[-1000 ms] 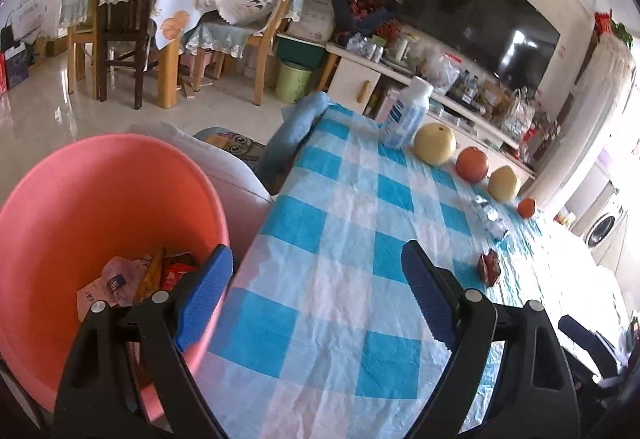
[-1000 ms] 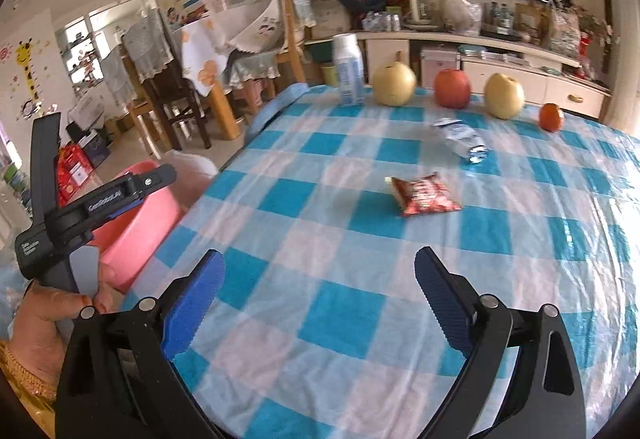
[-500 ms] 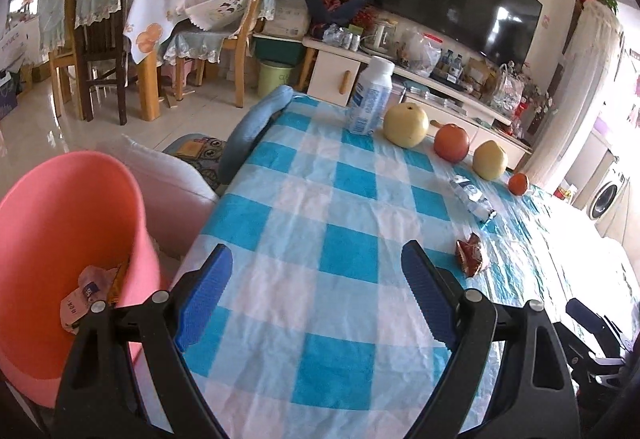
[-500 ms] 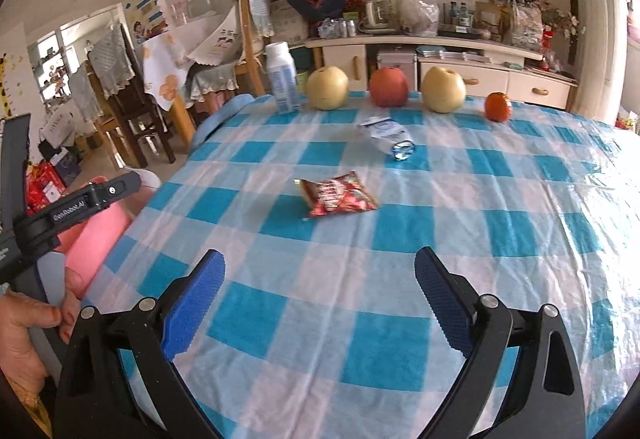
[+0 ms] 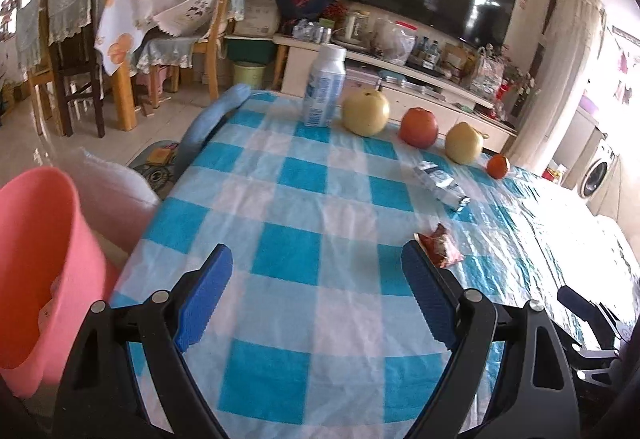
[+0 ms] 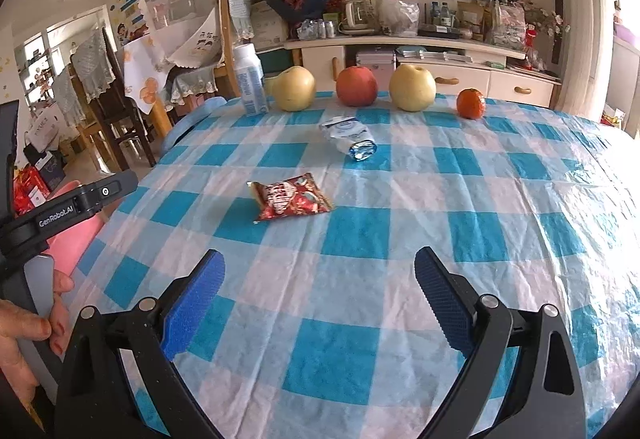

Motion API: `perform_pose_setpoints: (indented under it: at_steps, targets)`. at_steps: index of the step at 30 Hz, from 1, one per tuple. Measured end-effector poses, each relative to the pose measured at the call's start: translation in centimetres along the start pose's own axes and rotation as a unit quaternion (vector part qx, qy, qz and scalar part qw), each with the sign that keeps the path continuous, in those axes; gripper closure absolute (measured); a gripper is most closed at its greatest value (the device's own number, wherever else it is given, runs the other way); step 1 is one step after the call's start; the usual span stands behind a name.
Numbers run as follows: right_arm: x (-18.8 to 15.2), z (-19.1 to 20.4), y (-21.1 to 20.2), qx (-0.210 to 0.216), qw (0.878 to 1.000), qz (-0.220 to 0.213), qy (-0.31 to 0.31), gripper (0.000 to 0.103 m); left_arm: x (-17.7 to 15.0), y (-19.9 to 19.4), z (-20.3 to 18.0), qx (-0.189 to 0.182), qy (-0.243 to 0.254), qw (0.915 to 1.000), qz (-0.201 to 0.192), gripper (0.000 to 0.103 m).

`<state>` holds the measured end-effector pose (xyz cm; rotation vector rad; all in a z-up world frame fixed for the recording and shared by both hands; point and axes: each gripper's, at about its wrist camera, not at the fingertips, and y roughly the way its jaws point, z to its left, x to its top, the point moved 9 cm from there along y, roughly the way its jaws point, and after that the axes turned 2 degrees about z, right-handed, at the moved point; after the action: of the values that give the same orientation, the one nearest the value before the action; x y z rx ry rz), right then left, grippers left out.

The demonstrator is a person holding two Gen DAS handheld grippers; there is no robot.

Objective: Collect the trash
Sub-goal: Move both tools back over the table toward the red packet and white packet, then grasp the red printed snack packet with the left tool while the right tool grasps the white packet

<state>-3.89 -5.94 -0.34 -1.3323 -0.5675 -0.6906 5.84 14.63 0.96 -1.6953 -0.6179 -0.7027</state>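
Observation:
A red snack wrapper (image 6: 290, 198) lies flat on the blue-checked tablecloth (image 6: 360, 231), ahead and left of my right gripper (image 6: 319, 289), which stands open and empty. Farther back lies a crumpled white-and-blue wrapper (image 6: 349, 137). In the left wrist view the red wrapper (image 5: 439, 250) sits just beyond the right fingertip of my left gripper (image 5: 317, 281), also open and empty; the white-and-blue wrapper (image 5: 440, 183) lies beyond it. A pink bin (image 5: 38, 263) stands off the table's left edge, with paper scraps low inside.
Along the far table edge stand a white bottle (image 6: 250, 81), two yellow pears (image 6: 294, 88), a red apple (image 6: 356, 85) and a small orange (image 6: 471, 103). A person's hand (image 6: 24, 335) holds the left gripper's handle. Chairs, a dining table and a TV cabinet stand behind.
The left gripper has swung right, from above the pink bin to over the tablecloth. The right gripper has moved closer to the red wrapper. Both stayed open.

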Motion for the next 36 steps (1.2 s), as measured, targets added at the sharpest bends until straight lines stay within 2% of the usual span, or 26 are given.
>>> perform_pose_setpoints:
  at_steps: [9,17,23,31,36]
  targets:
    - [0.5,-1.7,0.6,-0.030,1.000,-0.003,-0.010,0.008,0.2,0.9,-4.0,-0.025,0.042,0.9988,-0.004,0.016]
    - [1.2,-2.7,1.1,-0.056,0.998,-0.008,-0.027,0.008,-0.5,2.6,-7.3,-0.043,0.079,0.9959,0.012,0.016]
    - [1.7,-5.2,1.9,-0.069,0.998,0.002,0.008,0.008,-1.2,3.8,-9.6,-0.056,0.104,0.9927,0.026,0.016]
    - [2.8,-9.1,3.6,-0.062,0.996,0.020,0.066,0.008,-2.1,5.4,-12.4,-0.069,0.128,0.9885,0.042,0.016]
    - [3.7,-9.1,5.3,-0.023,0.996,0.034,0.079,0.008,-2.6,7.0,-13.0,-0.063,0.122,0.9886,0.061,0.016]
